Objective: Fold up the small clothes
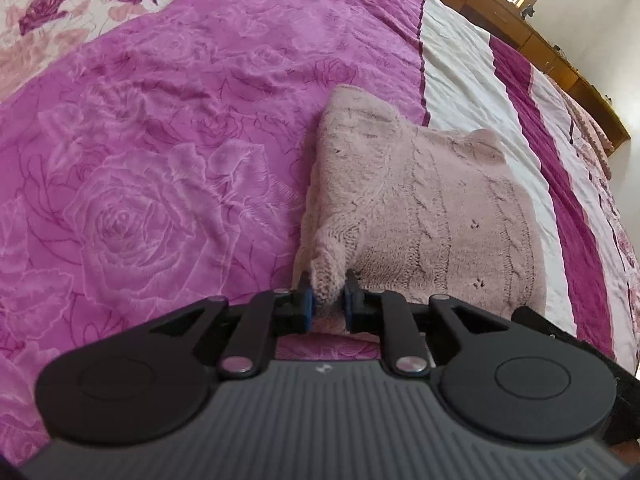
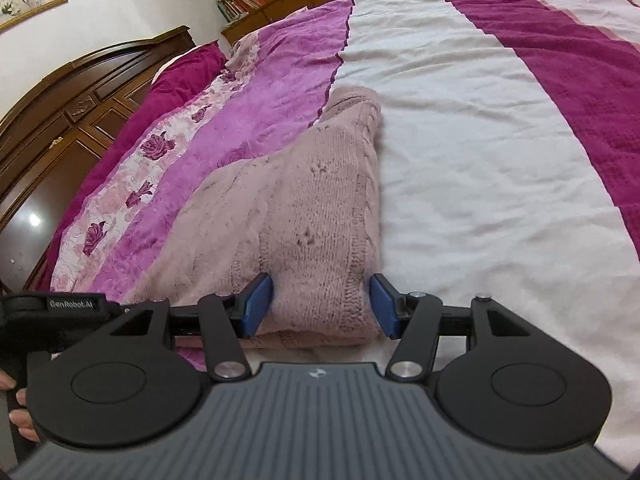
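A pink cable-knit sweater [image 1: 420, 200] lies folded on the bed, one side doubled over the other. My left gripper [image 1: 328, 280] is shut on a bunched corner of the knit at the sweater's near left edge, with the blue pads [image 1: 307, 304] pressing it from both sides. In the right wrist view the same sweater [image 2: 312, 200] runs away from me along the seam between the purple and white cloth. My right gripper [image 2: 319, 282] holds the thick near end of the fold, and both blue pads [image 2: 256, 304] bear against the knit with the jaws standing wide.
The bedspread is magenta with a rose pattern [image 1: 140, 160] on the left and has white and magenta stripes [image 2: 460, 120] on the right. A dark wooden headboard [image 2: 80, 92] and low wooden cabinets [image 1: 540, 48] border the bed. A hand [image 2: 16, 400] shows at the lower left.
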`<state>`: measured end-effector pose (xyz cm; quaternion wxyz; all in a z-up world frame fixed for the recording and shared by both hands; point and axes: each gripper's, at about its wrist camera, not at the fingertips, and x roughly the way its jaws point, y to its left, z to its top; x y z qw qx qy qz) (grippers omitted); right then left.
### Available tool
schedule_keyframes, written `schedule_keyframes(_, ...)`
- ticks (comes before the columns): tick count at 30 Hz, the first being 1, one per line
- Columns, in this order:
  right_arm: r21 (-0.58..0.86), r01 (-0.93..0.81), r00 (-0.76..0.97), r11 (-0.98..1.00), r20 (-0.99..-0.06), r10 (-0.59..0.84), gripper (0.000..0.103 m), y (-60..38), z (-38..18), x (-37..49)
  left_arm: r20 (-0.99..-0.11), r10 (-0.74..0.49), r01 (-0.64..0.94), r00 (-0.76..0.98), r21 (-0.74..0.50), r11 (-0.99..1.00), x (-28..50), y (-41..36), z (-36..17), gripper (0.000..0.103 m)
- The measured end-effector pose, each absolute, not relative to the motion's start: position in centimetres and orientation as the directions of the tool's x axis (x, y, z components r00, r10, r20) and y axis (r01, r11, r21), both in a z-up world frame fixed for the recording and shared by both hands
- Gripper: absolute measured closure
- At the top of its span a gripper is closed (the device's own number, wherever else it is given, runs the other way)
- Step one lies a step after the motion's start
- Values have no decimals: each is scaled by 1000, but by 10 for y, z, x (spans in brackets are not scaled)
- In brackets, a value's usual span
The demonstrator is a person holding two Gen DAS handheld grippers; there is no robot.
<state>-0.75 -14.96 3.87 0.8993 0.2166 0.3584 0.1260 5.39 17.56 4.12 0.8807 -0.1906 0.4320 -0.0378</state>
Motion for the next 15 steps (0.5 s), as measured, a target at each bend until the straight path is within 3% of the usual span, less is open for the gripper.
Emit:
schedule_keyframes(5,520,-75,728,851,-555,403,41,-162,51,-7,-723,-239,-89,648,-384,919,52,176,58,57)
schedule_keyframes(8,538,-80,757,839,-515,403,30,-172,61,-4,-707,-230,-64,668,-363,930,55,173,67,43)
schedule_keyframes(12,552,-79,750,830,-516,414,25,-180,64,12,-716,-219,-52,663,-336,940,70,165,68,35)
schedule_keyframes(15,567,-71,722,820,-538,435,25,-180,58,27,-737,-205,-63,645,-319,946,83,162,63,34)
